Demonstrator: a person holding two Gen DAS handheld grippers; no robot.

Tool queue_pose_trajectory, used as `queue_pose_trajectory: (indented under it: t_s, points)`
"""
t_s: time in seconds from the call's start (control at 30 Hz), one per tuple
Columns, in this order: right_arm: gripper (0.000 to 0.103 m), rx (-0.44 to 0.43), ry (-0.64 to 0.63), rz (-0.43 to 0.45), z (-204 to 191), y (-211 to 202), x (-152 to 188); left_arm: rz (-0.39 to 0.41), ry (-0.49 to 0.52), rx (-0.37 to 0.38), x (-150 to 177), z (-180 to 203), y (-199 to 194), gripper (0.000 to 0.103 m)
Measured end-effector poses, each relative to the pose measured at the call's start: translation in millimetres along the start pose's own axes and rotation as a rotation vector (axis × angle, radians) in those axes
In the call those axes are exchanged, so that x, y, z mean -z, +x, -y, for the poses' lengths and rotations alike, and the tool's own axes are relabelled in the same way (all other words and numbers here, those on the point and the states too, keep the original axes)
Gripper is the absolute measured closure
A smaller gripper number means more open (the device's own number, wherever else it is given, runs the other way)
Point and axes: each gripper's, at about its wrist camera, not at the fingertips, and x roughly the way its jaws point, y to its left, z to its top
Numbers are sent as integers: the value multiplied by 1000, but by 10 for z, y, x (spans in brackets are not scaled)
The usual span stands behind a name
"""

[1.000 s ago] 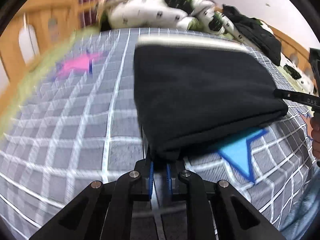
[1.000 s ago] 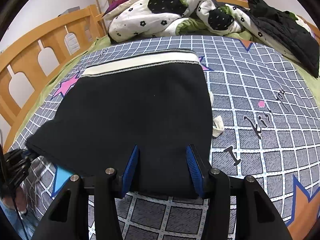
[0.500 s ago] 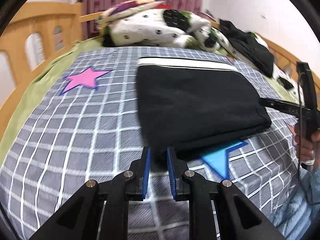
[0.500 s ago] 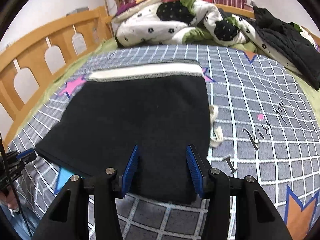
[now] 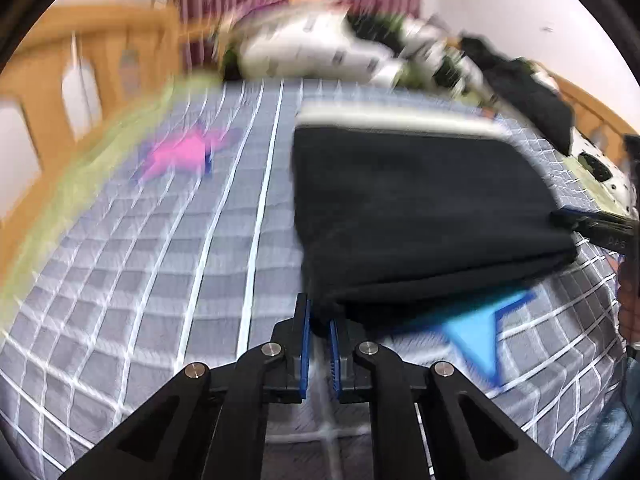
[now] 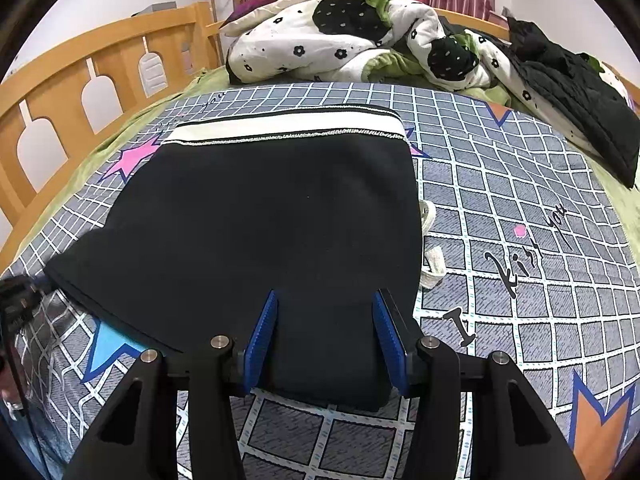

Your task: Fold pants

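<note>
Black pants [image 6: 272, 240] lie folded, white waistband at 12 o'clock; left gripper [image 5: 319, 322], apart half a second ago, now pinches their corner; right gripper [image 6: 326, 320] stays open.

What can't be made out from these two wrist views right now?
- Left wrist view: motion blur smears the quilt and headboard.
- The pants hide their own lower layers, so the fold count is unclear.
- The right gripper pads straddle the cloth; whether they press on it is unclear.
- The left gripper is cut off by the right view's edge.
- The drawstring is partly tucked under the pants.
</note>
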Motion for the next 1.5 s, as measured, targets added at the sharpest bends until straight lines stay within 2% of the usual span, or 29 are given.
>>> queue_pose_trajectory:
  t_s: [0.03,0.07,0.13,0.3,0.43,0.57,0.63,0.7,0.77,0.83,0.97,1.03,1.13,1.23,1.33,1.4,1.5]
  points:
    - [54,8,-1,-2,-4,12,9,-24,-48,29,65,-73,56,94]
    - [54,19,-3,-6,-5,29,20,-14,-52,34,93,-72,38,94]
    - [54,35,-15,-22,-12,59,37,25,14,18,109,40,-87,92]
    - [54,29,-22,-35,14,-7,6,32,91,-66,207,91,-335,91]
    - [54,-16,12,22,94,-137,-44,96,38,-22,22,43,-520,83]
    - [54,-37,-3,61,46,-103,-89,119,63,31,-308,178,-418,83]
    - [54,-10,-19,49,18,-5,-65,77,83,13,-378,229,-199,83]
    - [54,26,-25,9,36,125,24,0,70,9,-267,216,59,83]
    - [54,44,-21,7,51,130,91,31,71,6,-124,211,84,82]
    - [53,56,-26,-41,61,151,160,25,104,-16,-81,270,24,82]
    - [53,50,-24,-71,105,89,203,-2,55,27,-145,183,-63,81]
    - [54,13,-16,-65,142,-41,149,27,21,57,-235,161,-148,81]
    - [54,-39,1,51,129,-255,47,72,35,123,-456,350,-147,68]
    - [54,-84,-18,96,-57,-206,-48,54,84,216,-550,678,7,67]
    - [54,-152,-65,88,-280,-51,-17,11,173,192,-432,910,225,65]
    - [54,-100,-166,58,-457,97,96,20,218,171,-302,944,258,66]
    - [53,-91,-232,69,-475,53,280,18,222,222,-163,879,149,66]
